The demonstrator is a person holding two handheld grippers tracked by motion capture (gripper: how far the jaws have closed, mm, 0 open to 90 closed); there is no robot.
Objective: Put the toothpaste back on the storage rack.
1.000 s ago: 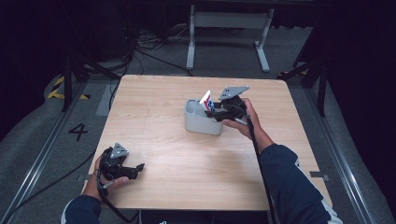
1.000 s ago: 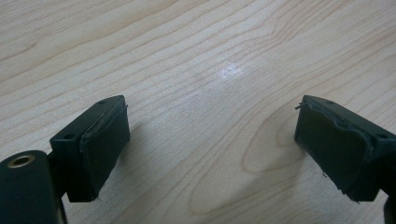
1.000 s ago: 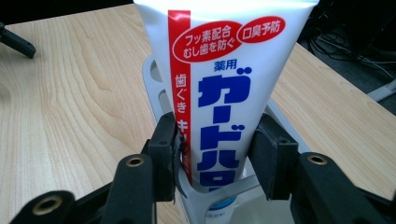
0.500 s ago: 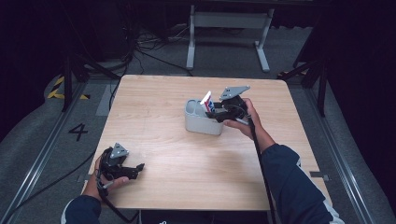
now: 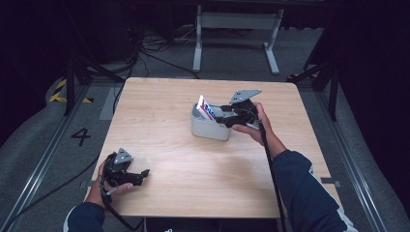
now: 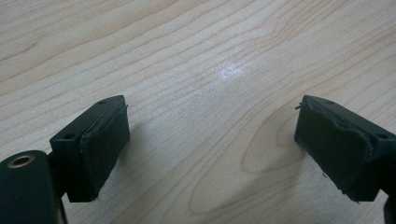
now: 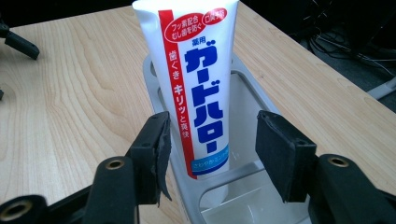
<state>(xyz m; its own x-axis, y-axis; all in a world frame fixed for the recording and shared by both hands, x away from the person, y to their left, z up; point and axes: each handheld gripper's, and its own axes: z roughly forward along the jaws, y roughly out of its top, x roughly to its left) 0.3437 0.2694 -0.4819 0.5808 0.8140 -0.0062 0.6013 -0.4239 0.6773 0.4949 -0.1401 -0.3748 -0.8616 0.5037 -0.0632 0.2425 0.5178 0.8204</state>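
A white toothpaste tube (image 5: 206, 108) with red and blue print stands upright in a grey plastic caddy (image 5: 208, 129) at the table's middle right. My right gripper (image 5: 223, 116) reaches in level from the right. In the right gripper view the tube (image 7: 196, 93) rises between the two pads out of the caddy (image 7: 243, 205). The right gripper (image 7: 210, 135) has just been opening its jaws, and a gap shows beside the tube. My left gripper (image 5: 142, 175) rests near the front left edge. Its jaws stand wide open over bare wood (image 6: 212, 140).
The wooden table (image 5: 159, 121) has bare room left of and in front of the caddy. A metal stand (image 5: 237, 29) and cables (image 5: 145, 53) lie on the floor beyond the far edge. A cable (image 5: 269, 159) trails from the right gripper along the sleeve.
Both hands keep their places. The right jaws look slightly wider apart around the tube, which stays standing in the caddy.
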